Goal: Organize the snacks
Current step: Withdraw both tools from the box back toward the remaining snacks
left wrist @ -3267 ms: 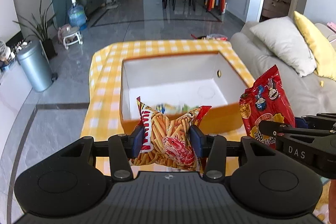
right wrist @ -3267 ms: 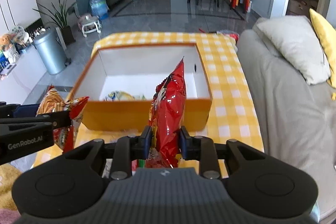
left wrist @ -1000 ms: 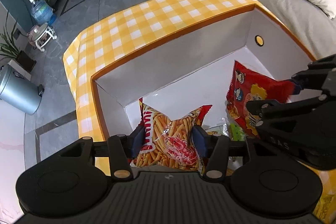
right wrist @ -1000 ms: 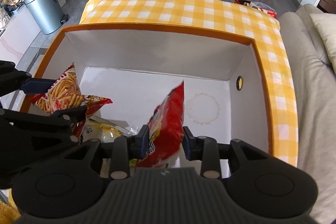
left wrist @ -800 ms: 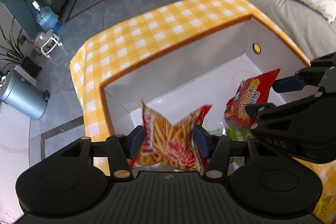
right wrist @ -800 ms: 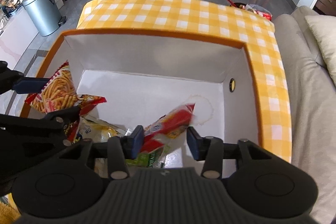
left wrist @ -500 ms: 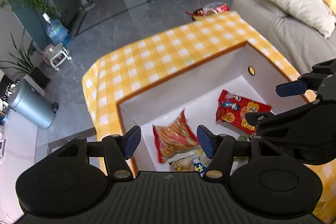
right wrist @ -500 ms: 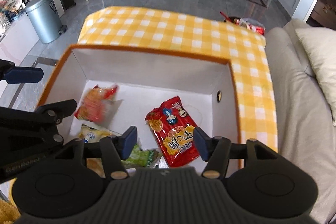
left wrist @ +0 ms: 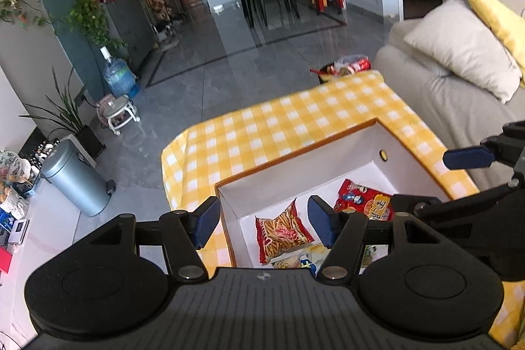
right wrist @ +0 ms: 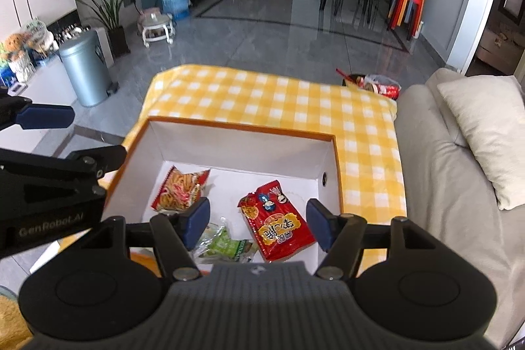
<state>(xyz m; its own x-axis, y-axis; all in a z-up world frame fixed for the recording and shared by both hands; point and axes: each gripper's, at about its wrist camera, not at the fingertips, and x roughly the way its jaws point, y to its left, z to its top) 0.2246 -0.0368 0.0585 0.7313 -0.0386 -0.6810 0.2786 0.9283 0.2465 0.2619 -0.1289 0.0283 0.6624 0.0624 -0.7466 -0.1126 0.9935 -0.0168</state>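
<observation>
- left wrist view: the left gripper (left wrist: 261,220) is hanging above the near left corner of the orange-rimmed box (left wrist: 295,150), with its jaws spread wide and nothing between them.
- a french-fry snack bag (left wrist: 282,233) is lying flat on the white floor of the box, near the left wall.
- a red snack bag (left wrist: 366,202) is lying to the right of it, a little apart, closer to the wall with the round hole.
- a pale packet (left wrist: 295,259) is partly showing at the near edge of the box, half hidden by the gripper body.
- right wrist view: the right gripper (right wrist: 259,227) is hovering over the near side of the box (right wrist: 242,128), jaws wide apart and holding nothing.
- the red snack bag (right wrist: 275,222) is lying between the two fingers in this view, flat on the box floor.
- the french-fry snack bag (right wrist: 180,189) is resting in the left part of the box, and a green packet (right wrist: 226,245) is lying near the front wall.
- the box is sitting on a yellow checked tablecloth (right wrist: 262,94), beside a grey sofa (right wrist: 452,186).
</observation>
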